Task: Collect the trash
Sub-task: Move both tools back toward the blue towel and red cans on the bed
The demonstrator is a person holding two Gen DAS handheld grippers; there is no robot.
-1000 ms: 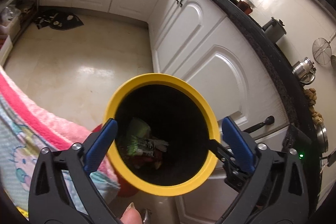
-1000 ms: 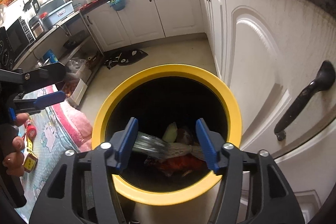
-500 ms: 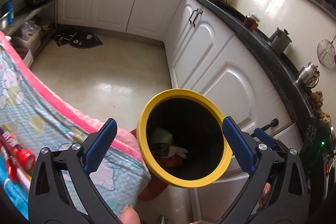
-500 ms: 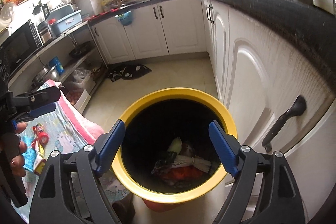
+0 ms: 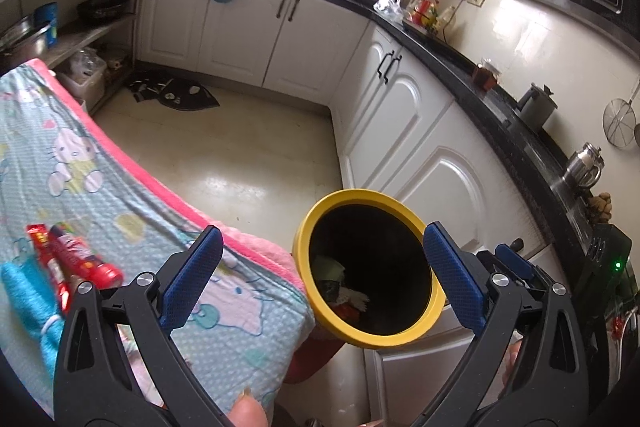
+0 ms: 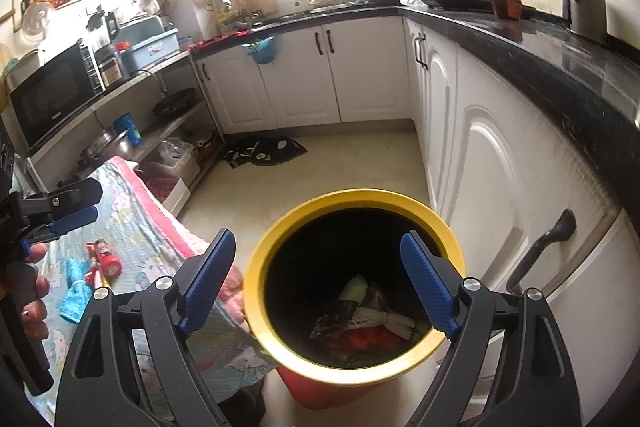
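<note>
Left wrist view: the left gripper [image 5: 320,275] is spread wide and grasps nothing; its fingers frame the yellow-rimmed trash bin [image 5: 298,247], which stands on the floor to the right, just beside the hanging edge of the Hello Kitty cloth [image 5: 92,163]; crumpled wrappers [image 5: 344,291] lie at the bin's bottom. The trash not yet gathered lies to the left of the fingers, on the cloth: a red tube-shaped packet [image 5: 86,257] with its long axis running from far-left to near-right, touching a blue packet [image 5: 24,291] at the left edge.

Right wrist view: the right gripper [image 6: 316,277] is also released and empty, hanging right above the bin [image 6: 352,197]; the red packet [image 6: 105,259] and blue packet [image 6: 76,293] sit well to the left on the cloth [image 6: 152,227], and the left gripper [image 6: 76,207] hovers just beyond them, at the far-left edge.

By my reading the left gripper is clearly the nearer one; it would need to swing left and turn so its fingers straddle the tube across its narrow width.
</note>
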